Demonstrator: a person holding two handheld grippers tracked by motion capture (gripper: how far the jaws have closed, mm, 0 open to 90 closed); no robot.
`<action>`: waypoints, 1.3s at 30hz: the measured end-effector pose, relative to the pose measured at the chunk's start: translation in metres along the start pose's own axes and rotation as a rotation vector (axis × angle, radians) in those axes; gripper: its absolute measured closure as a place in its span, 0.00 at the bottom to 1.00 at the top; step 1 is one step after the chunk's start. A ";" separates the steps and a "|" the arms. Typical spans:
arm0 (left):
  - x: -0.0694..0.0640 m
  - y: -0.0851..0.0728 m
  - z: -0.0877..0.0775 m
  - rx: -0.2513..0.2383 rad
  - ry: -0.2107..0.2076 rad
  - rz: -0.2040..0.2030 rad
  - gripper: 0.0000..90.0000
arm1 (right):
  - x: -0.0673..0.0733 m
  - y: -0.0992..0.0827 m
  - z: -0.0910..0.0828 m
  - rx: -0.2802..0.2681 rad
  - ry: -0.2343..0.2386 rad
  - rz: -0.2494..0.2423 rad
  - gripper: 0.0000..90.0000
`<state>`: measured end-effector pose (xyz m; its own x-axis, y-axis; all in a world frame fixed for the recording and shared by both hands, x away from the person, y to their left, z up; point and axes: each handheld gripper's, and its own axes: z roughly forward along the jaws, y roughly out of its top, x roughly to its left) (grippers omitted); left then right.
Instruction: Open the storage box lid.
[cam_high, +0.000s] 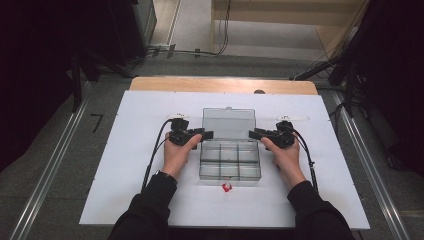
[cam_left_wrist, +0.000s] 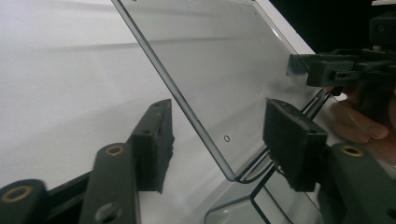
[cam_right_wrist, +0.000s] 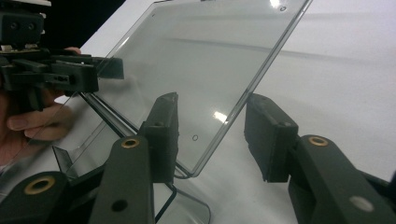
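Note:
A clear plastic compartment box (cam_high: 230, 162) sits on the white table top (cam_high: 145, 170), its transparent lid (cam_high: 228, 124) raised and leaning back. My left gripper (cam_high: 206, 135) is at the lid's left edge and my right gripper (cam_high: 255, 134) at its right edge. In the left gripper view the lid's edge (cam_left_wrist: 196, 116) runs between the jaws of my left gripper (cam_left_wrist: 217, 126), with a gap on each side. In the right gripper view the lid (cam_right_wrist: 219, 70) likewise stands between the spread jaws of my right gripper (cam_right_wrist: 212, 116), untouched by the right pad (cam_right_wrist: 266, 135).
A small red and white object (cam_high: 227, 187) lies on the table just in front of the box. The table's wooden far edge (cam_high: 222, 84) borders a floor with cables. Bare white surface spreads to both sides of the box.

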<state>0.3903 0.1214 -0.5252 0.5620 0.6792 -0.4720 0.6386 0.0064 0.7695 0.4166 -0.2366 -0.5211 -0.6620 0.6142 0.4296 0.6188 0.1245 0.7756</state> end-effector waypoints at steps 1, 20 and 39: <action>0.000 0.000 0.000 0.000 0.003 -0.001 0.41 | 0.000 0.000 0.000 0.003 -0.005 0.003 0.56; -0.019 0.004 -0.018 -0.051 -0.013 0.116 0.04 | 0.027 0.003 -0.014 0.017 -0.061 -0.168 0.21; -0.053 -0.015 -0.053 -0.074 -0.074 0.250 0.00 | 0.070 -0.014 -0.046 0.008 -0.037 -0.281 0.00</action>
<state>0.3235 0.1246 -0.4888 0.7358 0.6111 -0.2918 0.4367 -0.0989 0.8941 0.3422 -0.2313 -0.4803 -0.7924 0.5825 0.1809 0.4163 0.2998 0.8584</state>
